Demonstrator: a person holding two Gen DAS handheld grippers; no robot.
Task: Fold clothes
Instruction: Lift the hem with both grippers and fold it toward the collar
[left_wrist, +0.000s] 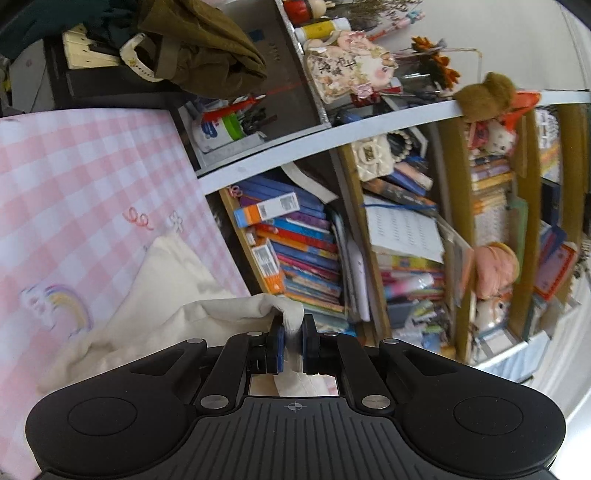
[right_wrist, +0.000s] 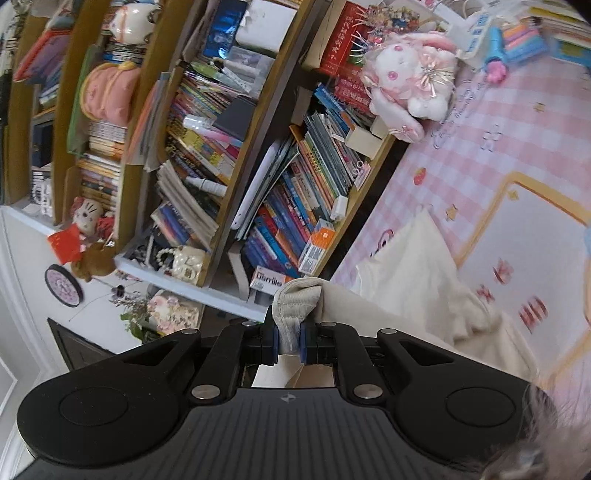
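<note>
Left wrist view: your left gripper (left_wrist: 293, 332) is clenched on a bunched edge of the cream garment (left_wrist: 173, 288), which is pinched between the blue pads (left_wrist: 280, 341). The rest of the cloth trails down and left onto the pink checked cover (left_wrist: 81, 177), so the held edge looks lifted off it. Keep that pinch firm and carry this corner at the same height as the other one, so the edge between your hands stays taut and the fold line comes out straight. From here the cloth runs from the gripper back toward the lower left; how far it reaches you cannot tell, since the gripper body hides it.

Right wrist view: your right gripper (right_wrist: 289, 339) is likewise clamped on a ribbed, hemmed part of the garment (right_wrist: 413, 280), probably a cuff or waistband. The fabric spreads to the right over the cover (right_wrist: 480, 122), beside the bookshelf (right_wrist: 229, 155). Its long axis seems to run between your two hands, roughly along the shelf front. Move both hands together; do not let one lead, or the cloth will twist.
</note>
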